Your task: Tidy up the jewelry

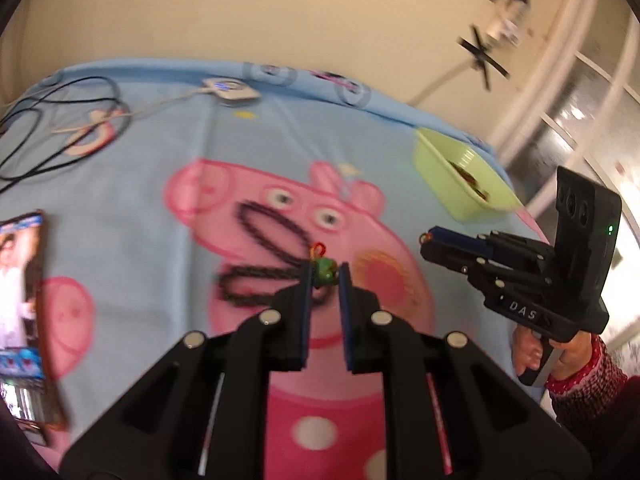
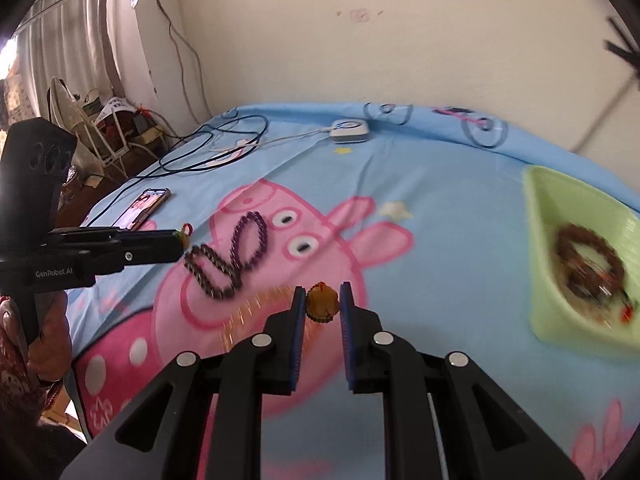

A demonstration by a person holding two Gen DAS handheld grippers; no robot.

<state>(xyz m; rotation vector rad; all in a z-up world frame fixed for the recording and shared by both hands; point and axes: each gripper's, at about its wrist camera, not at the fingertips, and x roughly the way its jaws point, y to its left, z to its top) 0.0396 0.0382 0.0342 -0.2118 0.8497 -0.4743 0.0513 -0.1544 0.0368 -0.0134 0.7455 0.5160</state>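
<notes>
Left gripper (image 1: 325,274) is pinching a green bead (image 1: 325,273); right gripper (image 2: 323,300) is pinching an amber bead (image 2: 322,303) near the tray (image 2: 540,208).

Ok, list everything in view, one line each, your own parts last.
sheet: one, blue with pink pig print, under everything
chain: one, dark purple, looped on the pig's face
tray: one, green, far right, holding brown beads
phone: one, screen lit, left edge
hub: one, white, far edge, cables attached
green bead: one, in left gripper
amber bead: one, in right gripper
</notes>
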